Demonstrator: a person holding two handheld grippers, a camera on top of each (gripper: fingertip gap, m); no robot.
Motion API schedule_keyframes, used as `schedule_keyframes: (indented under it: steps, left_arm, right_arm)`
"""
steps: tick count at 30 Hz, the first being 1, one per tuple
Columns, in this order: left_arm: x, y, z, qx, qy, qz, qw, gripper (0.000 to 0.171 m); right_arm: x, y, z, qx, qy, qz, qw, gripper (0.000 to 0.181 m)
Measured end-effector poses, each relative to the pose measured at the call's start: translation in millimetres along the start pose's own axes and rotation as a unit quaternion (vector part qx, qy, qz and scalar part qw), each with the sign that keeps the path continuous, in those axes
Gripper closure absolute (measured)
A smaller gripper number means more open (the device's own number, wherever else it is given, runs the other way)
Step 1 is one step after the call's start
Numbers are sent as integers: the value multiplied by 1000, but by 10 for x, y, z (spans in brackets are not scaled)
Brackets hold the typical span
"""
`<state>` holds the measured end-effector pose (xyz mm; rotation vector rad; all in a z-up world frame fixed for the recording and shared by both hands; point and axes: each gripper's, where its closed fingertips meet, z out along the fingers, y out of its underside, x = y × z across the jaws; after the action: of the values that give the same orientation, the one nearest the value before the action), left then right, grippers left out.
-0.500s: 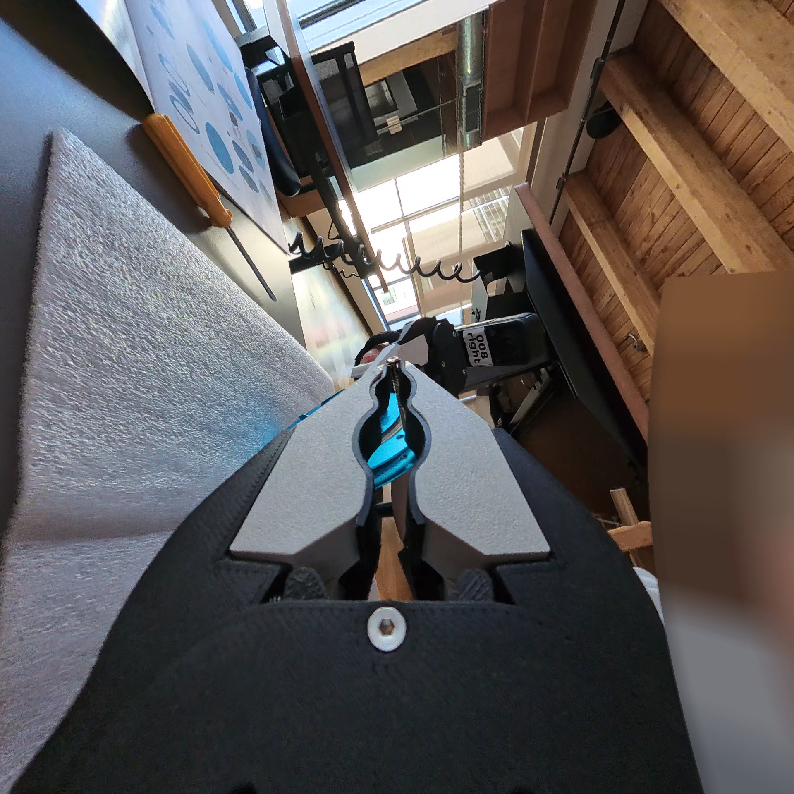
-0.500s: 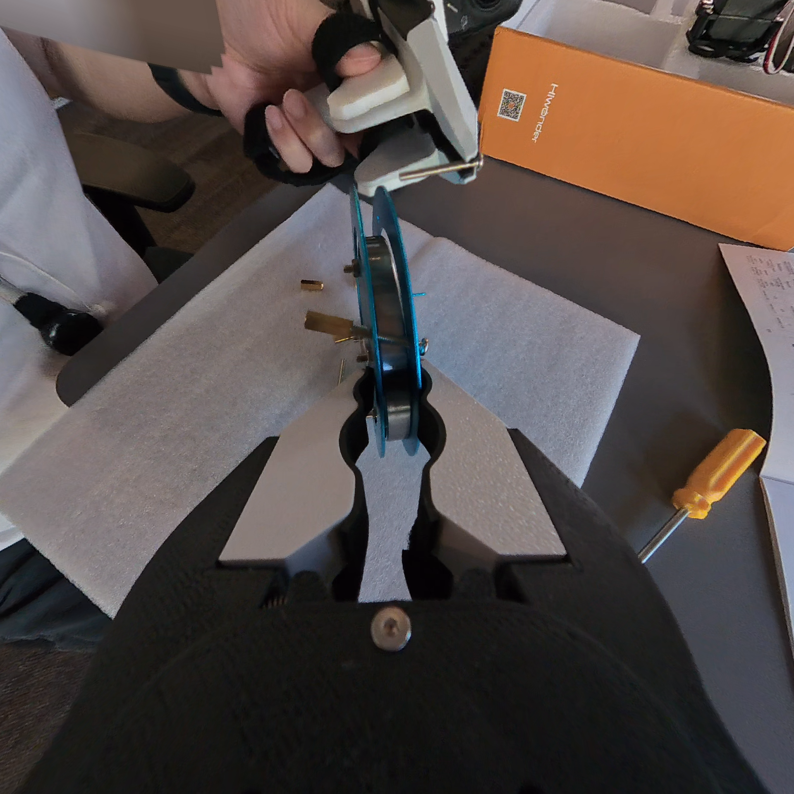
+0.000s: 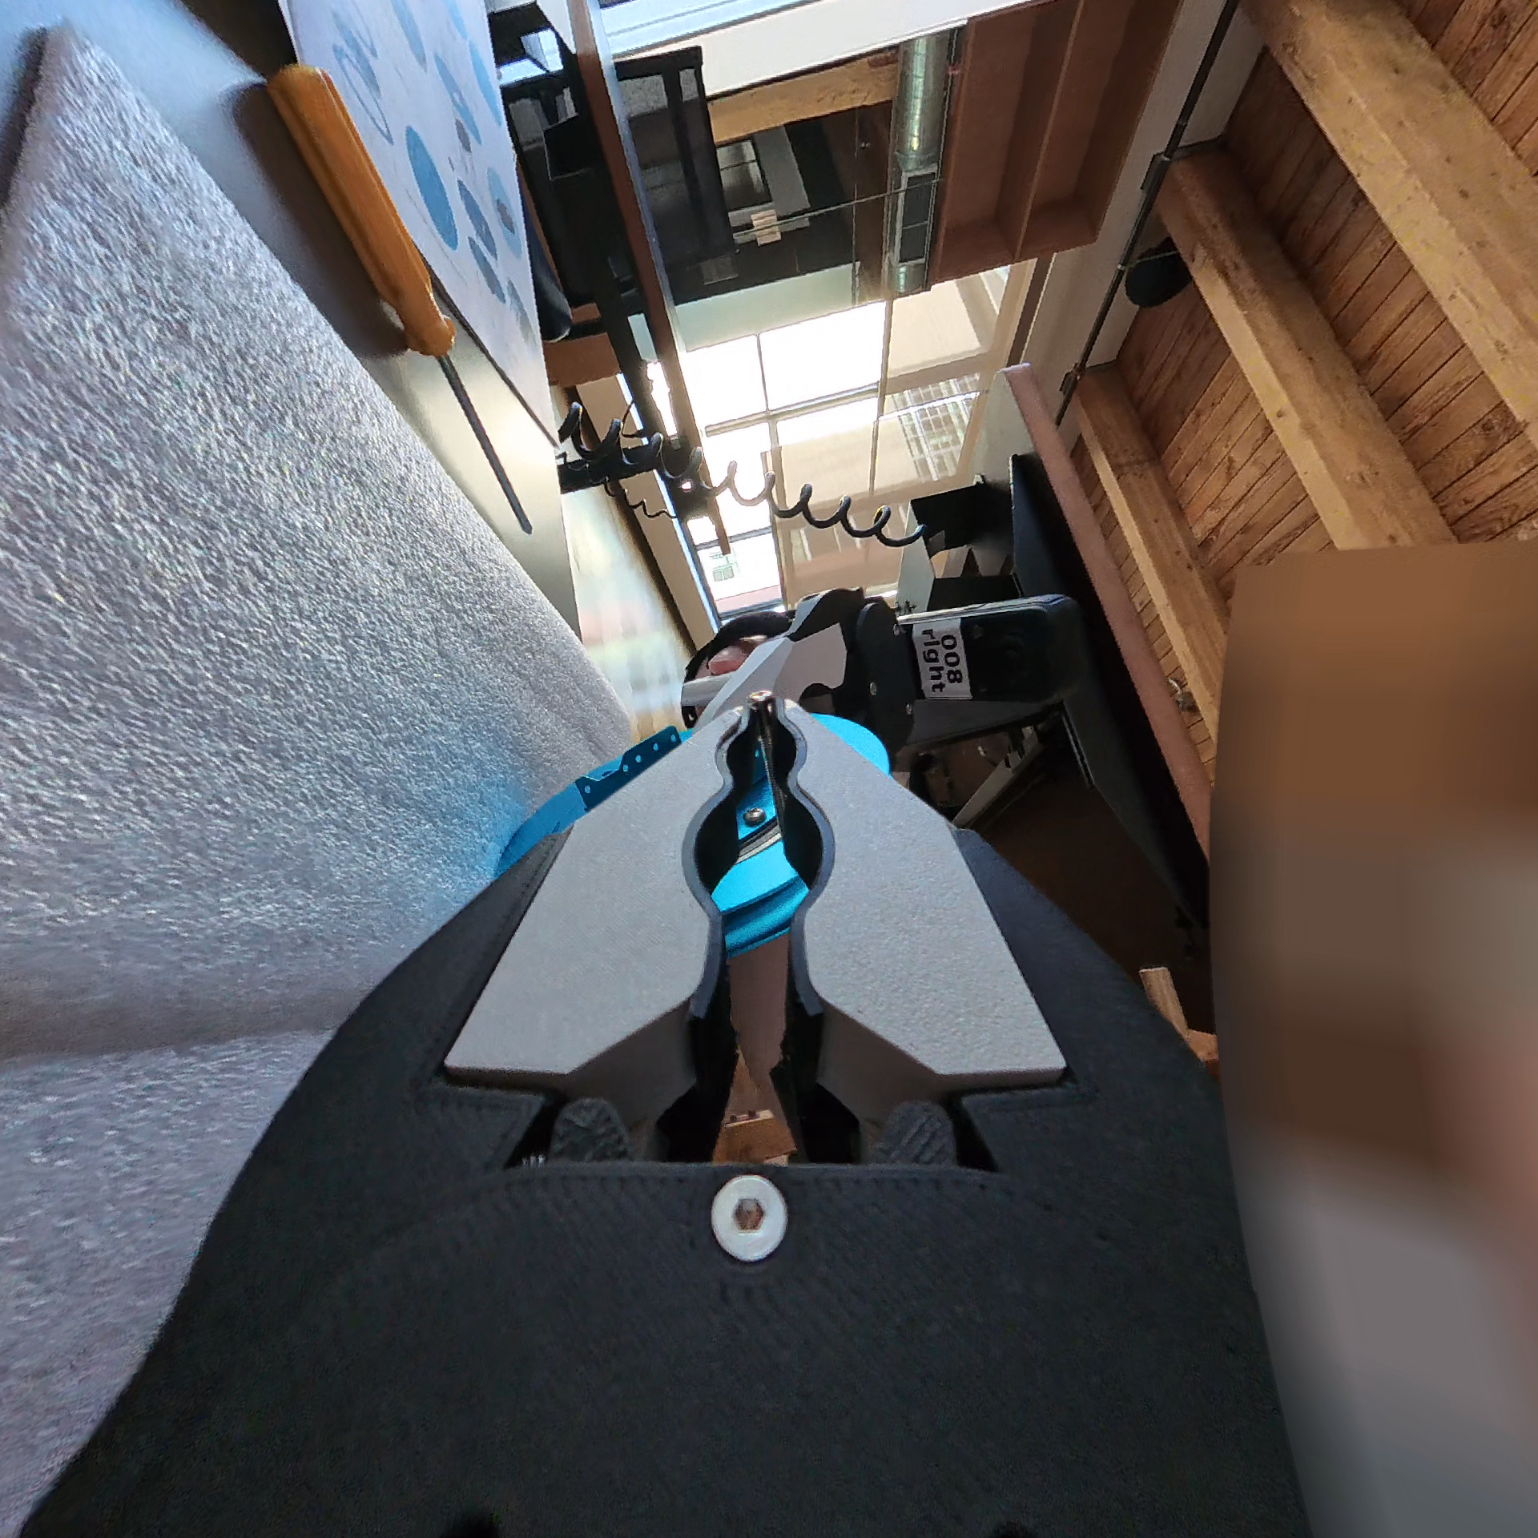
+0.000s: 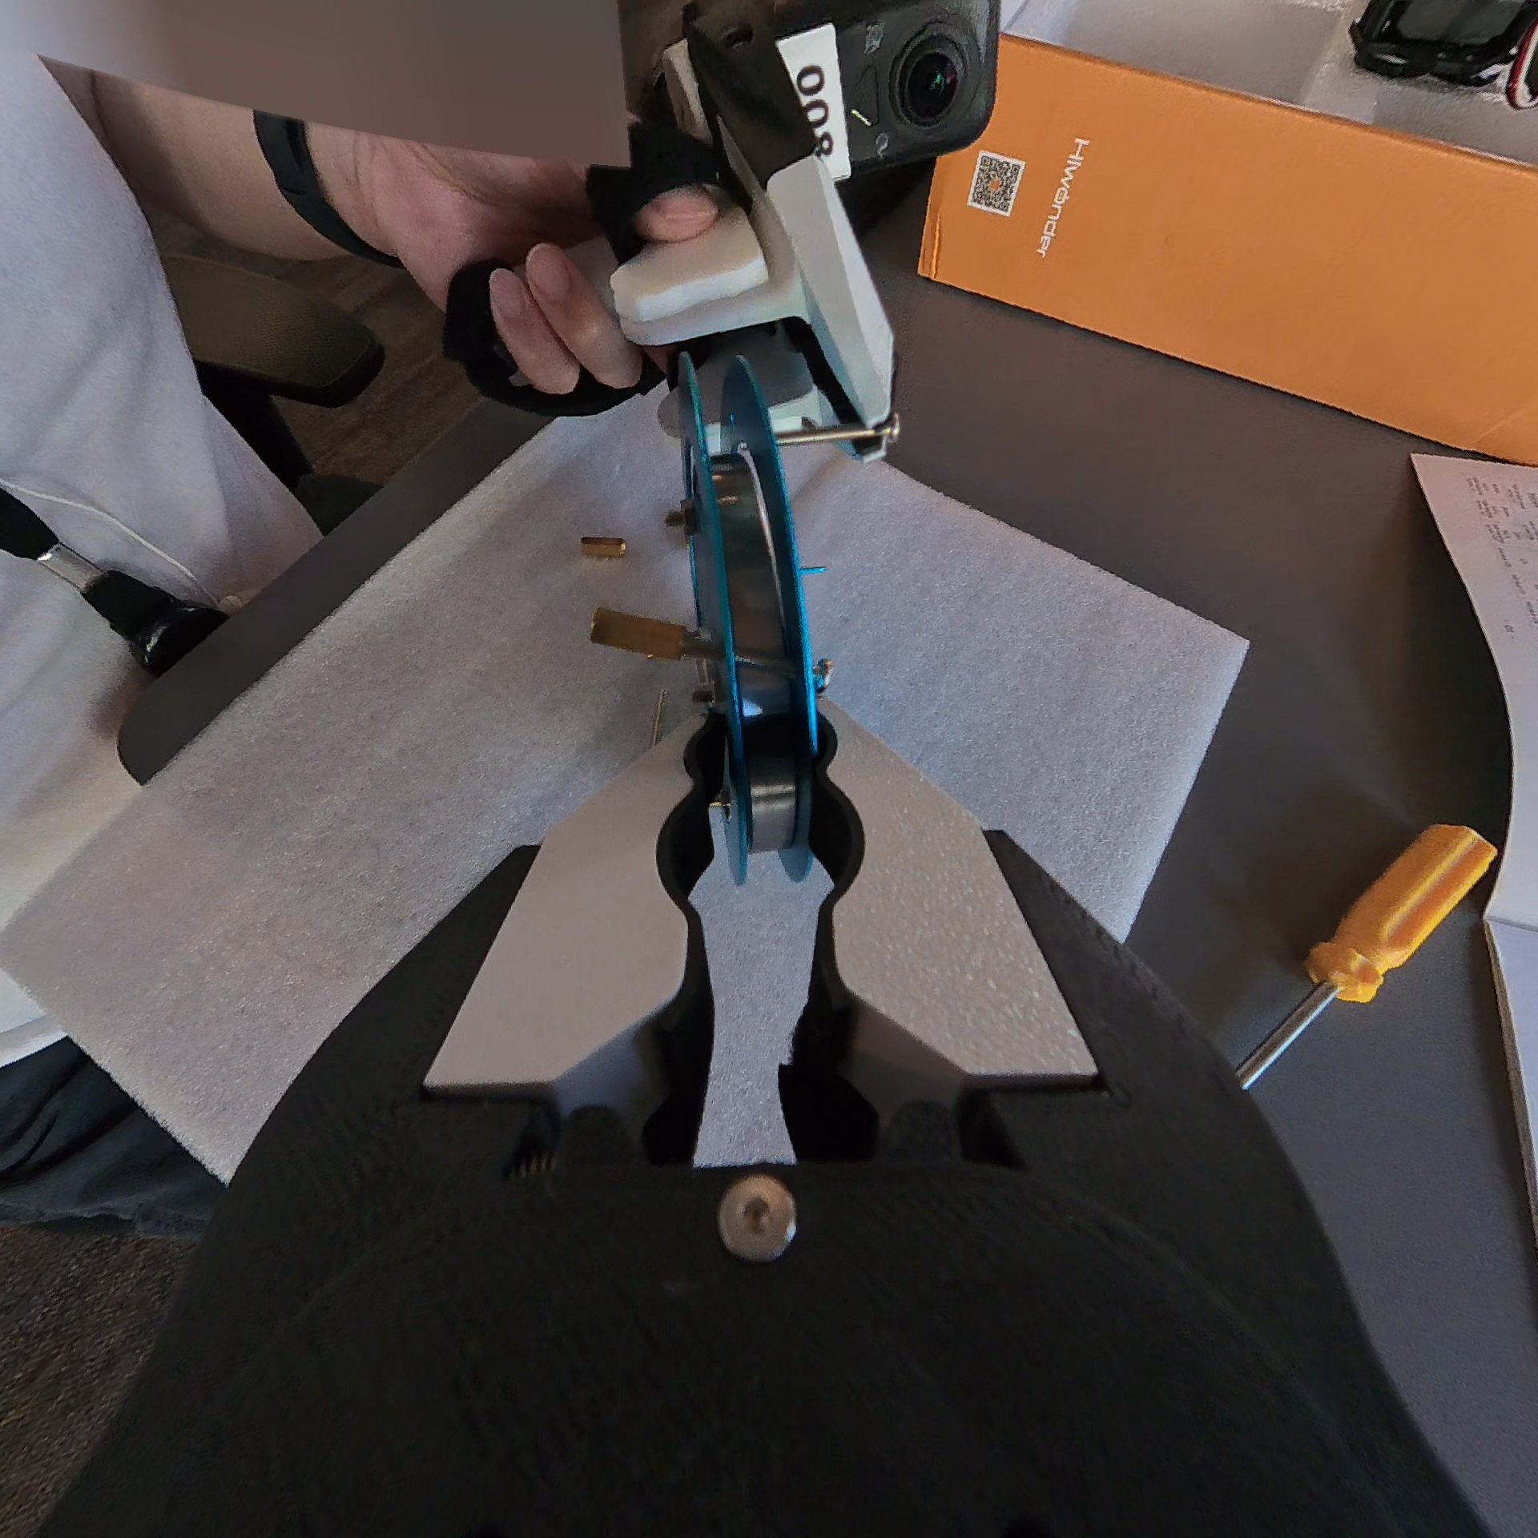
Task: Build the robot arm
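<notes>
My right gripper (image 4: 761,736) is shut on the rim of a blue disc assembly (image 4: 745,582): two round blue plates held on edge with a metal ring between them. A brass standoff (image 4: 637,634) sticks out of its left face. My left gripper (image 4: 865,433), held by a hand (image 4: 533,275), is shut on a thin long screw (image 4: 832,430) whose tip meets the upper part of the right plate. In the left wrist view the left gripper (image 3: 764,707) pinches the screw (image 3: 770,766), with the blue disc (image 3: 749,899) behind it and the right gripper (image 3: 782,666) beyond.
A white foam sheet (image 4: 333,791) covers the dark grey table (image 4: 1165,541). A loose brass standoff (image 4: 603,547) lies on the foam. A yellow-handled screwdriver (image 4: 1390,915) lies at the right, beside printed paper (image 4: 1490,566). An orange box (image 4: 1248,241) stands at the back. There is about 7 centimetres between the tips of the two grippers.
The left gripper has come down toward the disc with the screw; the screw tip now reaches the upper part of the blue plate. The right gripper holds the disc as before.
</notes>
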<state>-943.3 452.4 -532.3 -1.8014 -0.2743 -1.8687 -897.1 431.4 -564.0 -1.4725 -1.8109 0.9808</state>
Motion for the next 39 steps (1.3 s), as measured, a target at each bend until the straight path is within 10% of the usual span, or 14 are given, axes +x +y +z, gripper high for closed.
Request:
schedule_keyframes:
  steps: [32,39]
  left_arm:
    - [-83,-109,-88,-11,20,-71,997,170]
    - [-149,-179,-181,-43,-32,35,998,140]
  right_arm:
    - [199,-22,72,0,-68,130,989,165]
    - [238,-17,85,11,-85,127,988,164]
